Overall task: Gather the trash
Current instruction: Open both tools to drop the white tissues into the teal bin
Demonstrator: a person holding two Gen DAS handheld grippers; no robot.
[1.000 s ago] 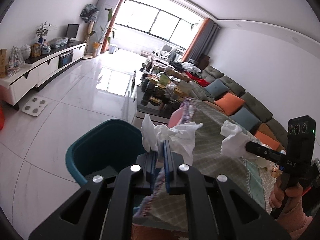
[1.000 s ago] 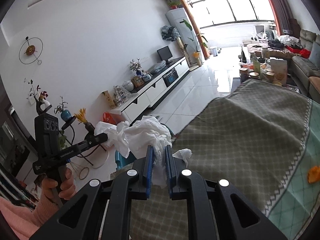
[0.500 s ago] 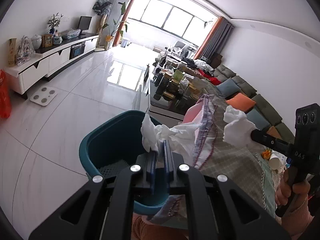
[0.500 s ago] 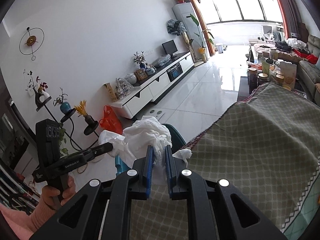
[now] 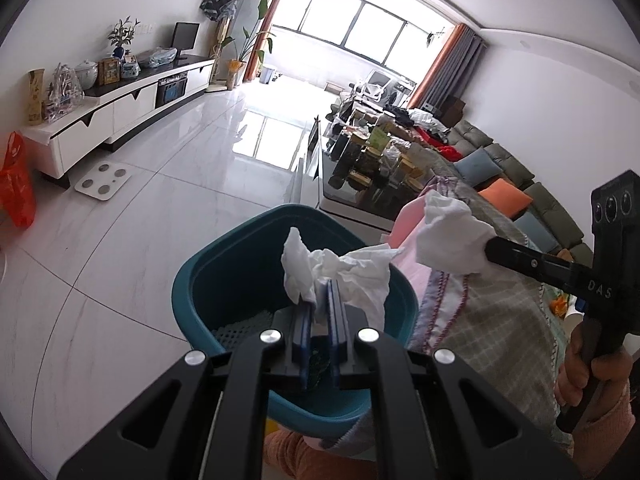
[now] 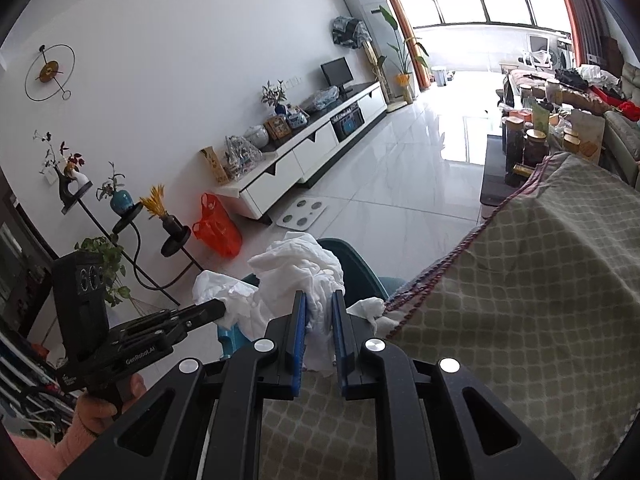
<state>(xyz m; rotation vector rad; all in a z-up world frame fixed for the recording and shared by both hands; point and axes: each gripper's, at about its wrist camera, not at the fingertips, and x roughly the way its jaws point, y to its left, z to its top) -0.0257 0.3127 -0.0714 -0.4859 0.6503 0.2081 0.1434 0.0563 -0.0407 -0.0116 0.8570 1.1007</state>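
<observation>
My left gripper (image 5: 319, 304) is shut on a crumpled white tissue (image 5: 340, 272) and holds it over the open teal trash bin (image 5: 216, 280). My right gripper (image 6: 319, 308) is shut on a second crumpled white tissue (image 6: 304, 268), held at the edge of the cloth-covered table (image 6: 520, 280). In the left wrist view the right gripper (image 5: 490, 246) and its tissue (image 5: 452, 236) are to the right of the bin. In the right wrist view the left gripper (image 6: 218, 310) and its tissue (image 6: 218, 292) hang over the bin (image 6: 352, 256).
The bin stands on white floor tiles beside the table. A white TV cabinet (image 5: 120, 108), a bathroom scale (image 5: 103, 181) and an orange bag (image 5: 18, 184) are to the left. A cluttered coffee table (image 5: 372, 168) and a sofa (image 5: 508, 188) lie beyond.
Both grippers, still holding their tissues, have moved left off the table toward the bin; the left one now hangs over the bin's opening.
</observation>
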